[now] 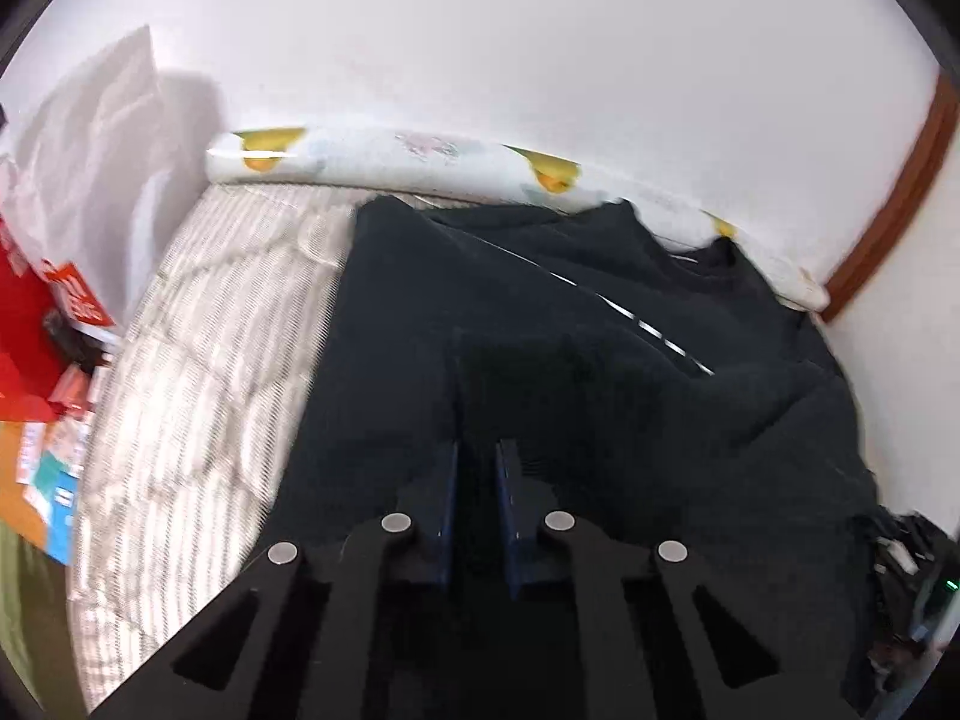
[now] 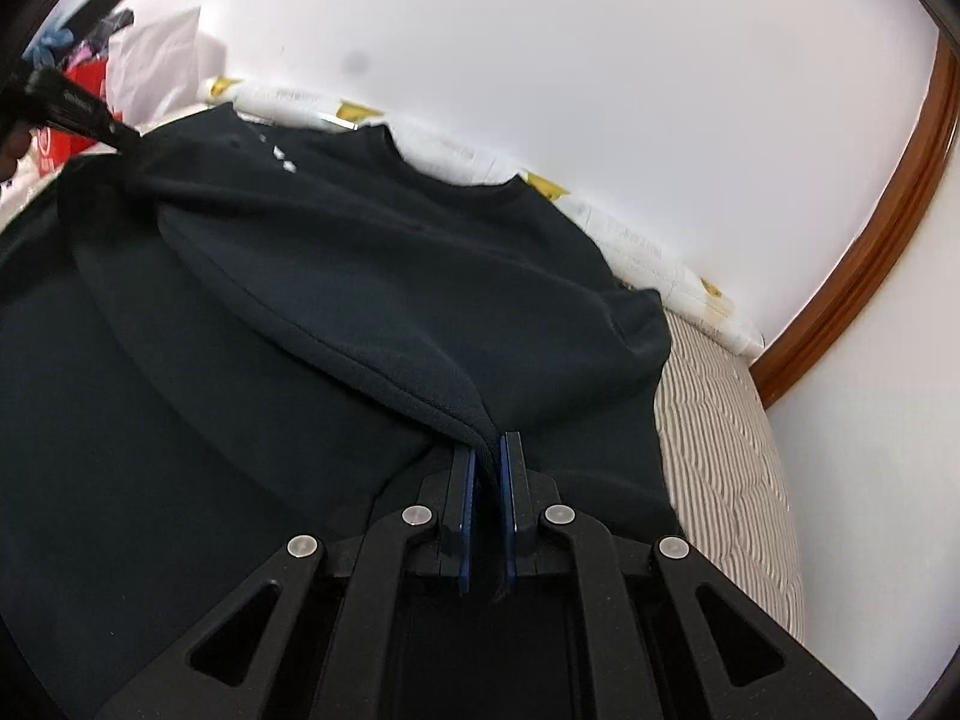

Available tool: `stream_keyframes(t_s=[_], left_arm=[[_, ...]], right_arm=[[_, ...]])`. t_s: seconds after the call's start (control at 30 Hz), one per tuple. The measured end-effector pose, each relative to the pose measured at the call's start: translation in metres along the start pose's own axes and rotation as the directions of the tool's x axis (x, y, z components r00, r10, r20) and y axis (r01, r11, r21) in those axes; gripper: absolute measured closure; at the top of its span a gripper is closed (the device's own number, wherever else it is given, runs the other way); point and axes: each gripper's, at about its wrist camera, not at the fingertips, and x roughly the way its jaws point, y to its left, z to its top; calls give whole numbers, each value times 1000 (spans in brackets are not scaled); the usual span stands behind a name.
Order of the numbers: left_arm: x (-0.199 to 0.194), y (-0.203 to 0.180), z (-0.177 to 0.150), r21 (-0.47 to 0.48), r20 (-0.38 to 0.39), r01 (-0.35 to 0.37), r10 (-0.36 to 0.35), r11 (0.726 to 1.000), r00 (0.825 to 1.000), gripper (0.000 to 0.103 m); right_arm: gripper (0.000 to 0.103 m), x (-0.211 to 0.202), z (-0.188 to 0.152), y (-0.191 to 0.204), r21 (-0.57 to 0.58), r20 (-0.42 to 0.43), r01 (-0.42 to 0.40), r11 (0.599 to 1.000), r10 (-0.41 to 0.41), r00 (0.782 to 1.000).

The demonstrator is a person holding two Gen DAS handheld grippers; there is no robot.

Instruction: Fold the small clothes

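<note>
The dark T-shirt [image 2: 372,252] lies on the striped bed [image 2: 726,438], its hem lifted ahead of the right tool [image 2: 487,450], which pinches one corner; the left tool [image 1: 477,462] seems clamped on another. The fold looks barely begun; most remains.

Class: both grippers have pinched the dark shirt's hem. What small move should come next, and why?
Probably carry the hem forward toward the collar. Both the left gripper and right gripper hold the dark shirt lifted, its lower part not yet folded over.
</note>
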Motion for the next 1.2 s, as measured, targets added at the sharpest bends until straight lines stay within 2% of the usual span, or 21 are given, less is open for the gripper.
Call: stream_keyframes(t_s=[0.07, 0.13, 0.17, 0.2, 0.23, 0.27, 0.4, 0.57, 0.7, 0.87, 0.97, 1.07, 1.2], left_arm=[[-1, -2, -4, 14, -2, 42, -42, 999, 999, 88], [-5, -5, -8, 40, 18, 49, -49, 998, 999, 77], [-7, -7, -9, 54, 38, 45, -47, 998, 998, 66], [-8, -8, -8, 64, 51, 39, -42, 997, 998, 51], [-7, -9, -7, 68, 60, 30, -35, 997, 998, 45], [-6, -9, -6, 67, 74, 22, -27, 998, 997, 43], [4, -10, -1, 74, 64, 36, -41, 997, 997, 45], [11, -20, -1, 127, 69, 17, -26, 992, 997, 49], [22, -22, -8, 163, 8, 3, -4, 987, 1000, 49], [17, -12, -7, 105, 0, 89, -90, 991, 996, 49], [18, -13, 0, 79, 9, 98, -99, 992, 995, 68], [23, -20, 1, 93, 8, 72, -73, 993, 997, 68], [26, -23, -8, 119, -31, 52, -49, 992, 998, 68]], right_arm=[[95, 4, -3, 1, 13, -30, -2, 1000, 3, 1000], [92, 2, -6, -1, 45, -46, -24, 999, 27, 999], [91, 2, -7, -6, 68, -44, -45, 997, 48, 998], [90, 1, -7, -10, 97, -39, -70, 993, 74, 996], [90, -3, -9, -17, 143, -32, -99, 985, 105, 994], [90, -4, -11, -22, 169, -28, -109, 980, 116, 993], [89, -4, -22, -37, 253, -41, -105, 962, 119, 992], [89, 3, -37, -51, 328, -75, -83, 941, 113, 991], [89, 14, -42, -56, 360, -98, -71, 930, 114, 989], [89, 18, -44, -56, 381, -104, -72, 922, 120, 987], [89, 19, -43, -57, 391, -109, -67, 918, 118, 987], [86, 18, -44, -59, 402, -110, -65, 913, 119, 987], [83, 17, -44, -60, 400, -116, -54, 915, 109, 987]])
